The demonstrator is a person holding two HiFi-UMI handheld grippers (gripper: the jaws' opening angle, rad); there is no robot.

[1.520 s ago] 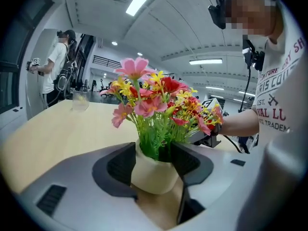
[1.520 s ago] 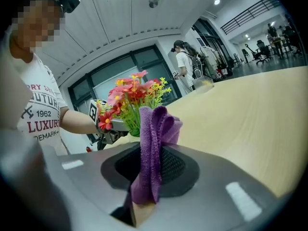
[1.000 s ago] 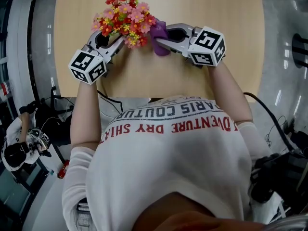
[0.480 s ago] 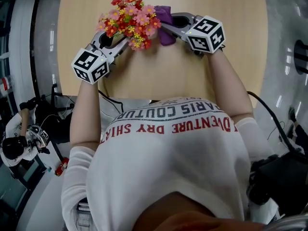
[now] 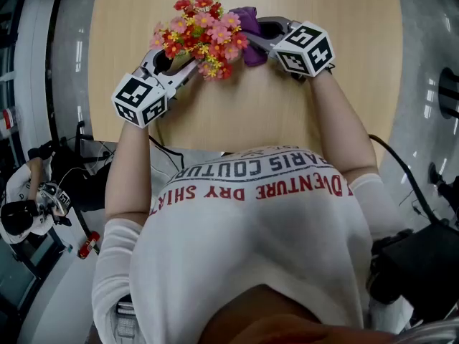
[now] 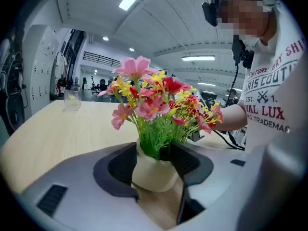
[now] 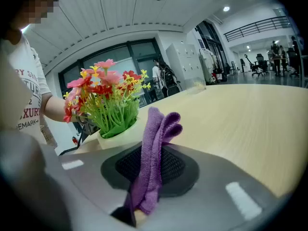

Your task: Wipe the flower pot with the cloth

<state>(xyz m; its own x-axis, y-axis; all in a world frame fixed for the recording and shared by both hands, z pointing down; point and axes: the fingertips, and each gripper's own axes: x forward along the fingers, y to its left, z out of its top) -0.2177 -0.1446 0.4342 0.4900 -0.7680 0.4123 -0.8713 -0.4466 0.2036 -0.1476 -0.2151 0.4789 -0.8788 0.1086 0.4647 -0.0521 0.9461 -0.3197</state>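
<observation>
Saw L gripper (image 5: 176,67) clamped on flower pot (image 6: 153,173), upright on table (image 5: 287,120). Saw R gripper (image 5: 262,38) pinching purple cloth (image 7: 153,148), folds poking past tips. Placed pot just ahead-left of cloth, v. near; contact unclear. Judged next: press cloth leftward onto pot wall.

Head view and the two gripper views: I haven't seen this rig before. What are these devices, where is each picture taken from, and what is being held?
There is no robot here. A person holds a two-jaw gripper in each hand, and the marker cubes are part of them. The head view looks down from the person's head onto a wooden table. Each gripper view rides on its gripper and looks along the jaws. The left gripper is closed on a cream flower pot of colourful flowers. The right gripper pinches a purple cloth beside the pot; whether it touches the pot isn't clear.
</observation>
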